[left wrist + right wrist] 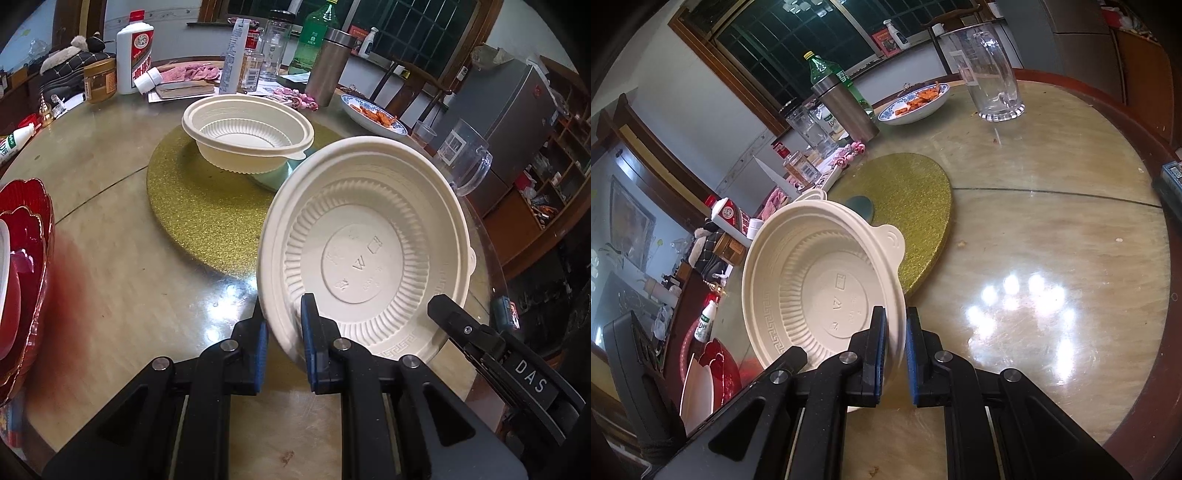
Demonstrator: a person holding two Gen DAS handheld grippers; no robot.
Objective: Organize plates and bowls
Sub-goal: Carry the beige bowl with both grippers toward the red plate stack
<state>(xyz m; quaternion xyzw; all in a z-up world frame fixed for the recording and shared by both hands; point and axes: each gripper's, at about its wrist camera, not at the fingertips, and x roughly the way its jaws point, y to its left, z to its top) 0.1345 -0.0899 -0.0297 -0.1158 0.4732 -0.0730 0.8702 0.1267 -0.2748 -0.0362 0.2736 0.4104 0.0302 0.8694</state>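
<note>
In the left wrist view, the left gripper pinches the near rim of a cream plastic bowl, one blue pad inside the wall and one outside. The bowl is tilted steeply, its ribbed inside facing the camera, above the glossy round table. At the right edge another black gripper reaches toward the same bowl's rim; its grip cannot be told from here. Farther back, a second cream bowl stands upright on a gold glitter mat, resting on something pale green. Red scalloped plates are stacked at the left edge. A blue-rimmed dish of orange food and a clear glass mug stand to the right.

In the right wrist view, the right gripper is clamped on the rim of the tilted cream plastic bowl, the wall between its blue pads. The gold glitter mat lies beyond, with a tall clear glass and the dish of orange food farther off.
</note>
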